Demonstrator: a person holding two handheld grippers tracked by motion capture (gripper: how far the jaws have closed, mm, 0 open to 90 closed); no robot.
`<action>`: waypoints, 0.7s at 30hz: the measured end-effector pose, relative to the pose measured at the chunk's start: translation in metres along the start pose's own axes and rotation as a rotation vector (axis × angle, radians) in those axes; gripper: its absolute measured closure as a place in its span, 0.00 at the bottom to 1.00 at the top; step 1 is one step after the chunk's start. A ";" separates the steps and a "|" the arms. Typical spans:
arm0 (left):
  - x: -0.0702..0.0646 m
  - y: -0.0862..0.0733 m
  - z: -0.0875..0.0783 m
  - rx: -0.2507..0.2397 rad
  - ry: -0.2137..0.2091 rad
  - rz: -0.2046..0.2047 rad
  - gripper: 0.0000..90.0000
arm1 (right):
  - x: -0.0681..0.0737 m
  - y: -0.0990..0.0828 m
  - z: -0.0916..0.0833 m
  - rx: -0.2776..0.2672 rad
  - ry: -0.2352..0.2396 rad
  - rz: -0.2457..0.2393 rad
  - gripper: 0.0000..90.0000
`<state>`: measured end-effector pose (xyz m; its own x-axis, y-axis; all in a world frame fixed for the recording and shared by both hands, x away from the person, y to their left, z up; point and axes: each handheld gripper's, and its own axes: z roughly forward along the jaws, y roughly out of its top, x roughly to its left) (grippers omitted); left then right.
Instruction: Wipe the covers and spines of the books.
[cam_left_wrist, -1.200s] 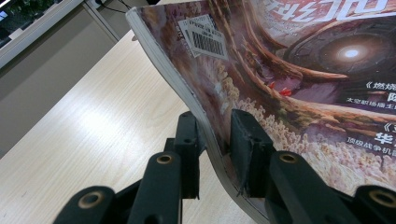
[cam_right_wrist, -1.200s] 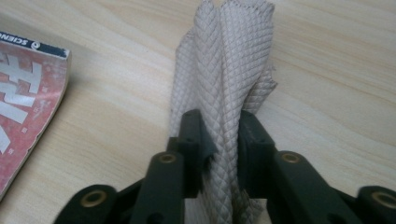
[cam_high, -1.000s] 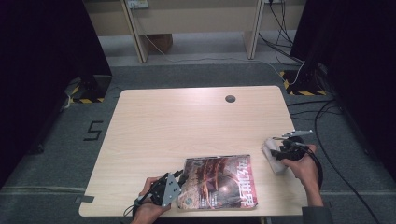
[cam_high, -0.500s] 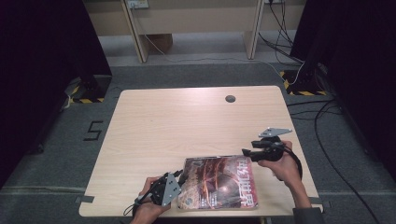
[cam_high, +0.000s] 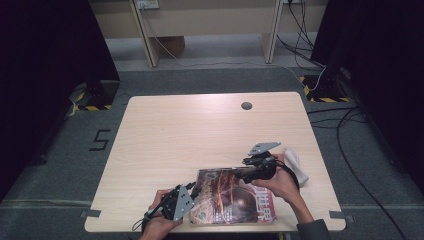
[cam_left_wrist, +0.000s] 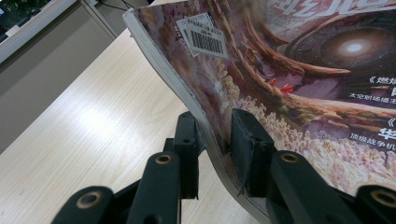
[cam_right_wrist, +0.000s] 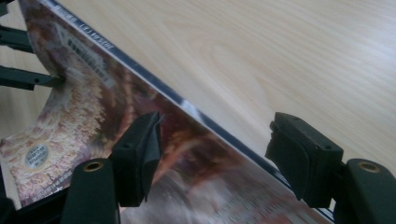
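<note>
A glossy magazine (cam_high: 227, 205) with a dark red-brown cover lies near the table's front edge. My left gripper (cam_high: 193, 192) is shut on its left edge, and the cover (cam_left_wrist: 289, 70) bends up between the two pads (cam_left_wrist: 250, 140) of my left gripper (cam_left_wrist: 217, 128). My right gripper (cam_high: 241, 173) hovers over the magazine's far edge, pointing left. Its jaws have just been opening and stand wide apart. The magazine's edge (cam_right_wrist: 187, 105) runs below the right gripper (cam_right_wrist: 215, 135), and neither pad touches it.
A white rolled object (cam_high: 295, 163) lies on the table (cam_high: 200, 130) just right of the right hand. A small dark round hole (cam_high: 246, 105) sits near the far edge. Cables and table legs stand on the floor beyond.
The right gripper has moved left from the white rolled object to the magazine's far edge, and its jaws stand wider. The left gripper has stayed on the magazine's left edge.
</note>
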<state>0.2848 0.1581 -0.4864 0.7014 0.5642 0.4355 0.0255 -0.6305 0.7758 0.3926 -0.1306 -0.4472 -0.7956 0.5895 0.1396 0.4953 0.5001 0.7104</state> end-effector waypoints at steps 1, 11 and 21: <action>0.000 0.000 0.000 -0.001 0.000 0.003 0.80 | 0.003 0.001 0.004 0.010 0.010 -0.005 0.37; -0.002 0.000 0.001 0.010 0.011 0.048 0.80 | 0.012 0.008 0.022 0.086 0.021 -0.098 0.33; 0.004 -0.001 0.012 0.032 0.039 0.052 0.80 | 0.009 0.004 0.007 0.137 0.017 -0.210 0.62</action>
<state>0.2960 0.1546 -0.4907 0.6744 0.5503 0.4923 0.0134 -0.6758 0.7370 0.3900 -0.1182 -0.4478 -0.8911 0.4537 0.0108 0.3601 0.6925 0.6251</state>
